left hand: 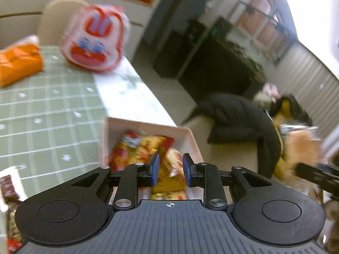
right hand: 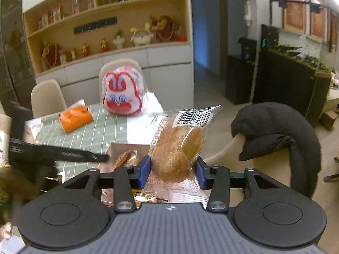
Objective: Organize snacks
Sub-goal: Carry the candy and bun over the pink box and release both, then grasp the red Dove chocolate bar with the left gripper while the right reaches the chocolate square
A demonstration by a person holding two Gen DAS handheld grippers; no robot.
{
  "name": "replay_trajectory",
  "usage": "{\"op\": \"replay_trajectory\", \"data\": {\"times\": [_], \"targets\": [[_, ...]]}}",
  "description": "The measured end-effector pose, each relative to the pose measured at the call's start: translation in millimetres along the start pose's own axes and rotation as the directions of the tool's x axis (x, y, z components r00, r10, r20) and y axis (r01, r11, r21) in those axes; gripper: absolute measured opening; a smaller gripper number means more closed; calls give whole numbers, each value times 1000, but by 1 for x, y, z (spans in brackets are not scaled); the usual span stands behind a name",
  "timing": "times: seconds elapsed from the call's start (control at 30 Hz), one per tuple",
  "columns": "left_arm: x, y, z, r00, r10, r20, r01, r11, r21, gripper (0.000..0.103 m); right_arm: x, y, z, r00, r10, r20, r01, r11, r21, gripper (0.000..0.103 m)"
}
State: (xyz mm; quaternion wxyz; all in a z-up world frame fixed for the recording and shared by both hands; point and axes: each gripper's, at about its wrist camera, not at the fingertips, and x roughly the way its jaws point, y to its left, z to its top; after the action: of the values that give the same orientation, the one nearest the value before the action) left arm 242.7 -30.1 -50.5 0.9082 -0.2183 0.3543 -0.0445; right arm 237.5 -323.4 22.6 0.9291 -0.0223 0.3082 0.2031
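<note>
Right now my right gripper (right hand: 172,170) pinches a clear-wrapped bun (right hand: 180,146), its blue pads (right hand: 145,170) pressed against both sides of the packet. The bun stands upright between them, barcode end up, held above the near end of the pink box (right hand: 118,148). My left gripper (left hand: 169,169) holds nothing; its jaws stand spread with a gap between the pads (left hand: 154,169), and it hovers over the box (left hand: 148,127) too, above the near half.

Taking the box as my landmark: it sits at the table's near corner, at the edge of the green checked cloth (left hand: 53,105). Inside it lie several snack packets (left hand: 137,150), red and yellow ones, and from the right wrist view another bun shows in its near end. Beyond the box, at the far end of the table, sits a red-and-white rabbit-face bag (right hand: 122,93), with an orange packet (right hand: 75,119) just beside it on the cloth. Beside the box, off the table edge, a black jacket (right hand: 279,135) is draped over a chair back. A brown snack packet (left hand: 8,188) lies on the cloth on the other side of the box, though blur hides its details.
</note>
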Motion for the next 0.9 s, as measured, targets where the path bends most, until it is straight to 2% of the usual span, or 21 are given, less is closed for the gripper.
{"op": "replay_trajectory", "data": {"times": [0.07, 0.2, 0.27, 0.33, 0.4, 0.5, 0.57, 0.67, 0.8, 0.9], "targets": [[-21, 12, -11, 999, 41, 17, -40, 999, -31, 27, 29, 3, 4, 999, 30, -34, -31, 999, -9, 44], [-48, 39, -43, 992, 126, -25, -128, 985, -113, 27, 91, 13, 14, 990, 68, -127, -70, 998, -10, 44], [-64, 58, -62, 982, 184, -46, -189, 965, -179, 27, 124, 21, 20, 980, 63, -186, -68, 997, -20, 45], [-81, 80, -76, 968, 244, -64, -252, 933, -255, 27, 152, 27, 23, 966, 132, -224, -135, 991, 1, 46], [-97, 95, -88, 955, 287, -72, -295, 908, -298, 27, 171, 29, 25, 950, 184, -251, -181, 983, 36, 54], [-114, 109, -98, 939, 338, -70, -342, 887, -311, 27, 176, 31, 19, 951, 188, -246, -180, 982, 56, 59], [-119, 117, -103, 920, 381, -87, -389, 871, -299, 27, 176, 28, 12, 949, 195, -249, -176, 979, 99, 65], [-120, 126, -110, 898, 424, -114, -439, 853, -283, 27, 175, 25, -3, 943, 188, -276, -159, 979, 126, 65], [-113, 131, -109, 893, 434, -118, -450, 866, -216, 27, 161, 38, -22, 942, 163, -292, -140, 985, 100, 65], [-107, 129, -106, 892, 436, -117, -450, 878, -160, 27, 141, 63, -37, 946, 159, -281, -155, 987, 36, 65]]}}
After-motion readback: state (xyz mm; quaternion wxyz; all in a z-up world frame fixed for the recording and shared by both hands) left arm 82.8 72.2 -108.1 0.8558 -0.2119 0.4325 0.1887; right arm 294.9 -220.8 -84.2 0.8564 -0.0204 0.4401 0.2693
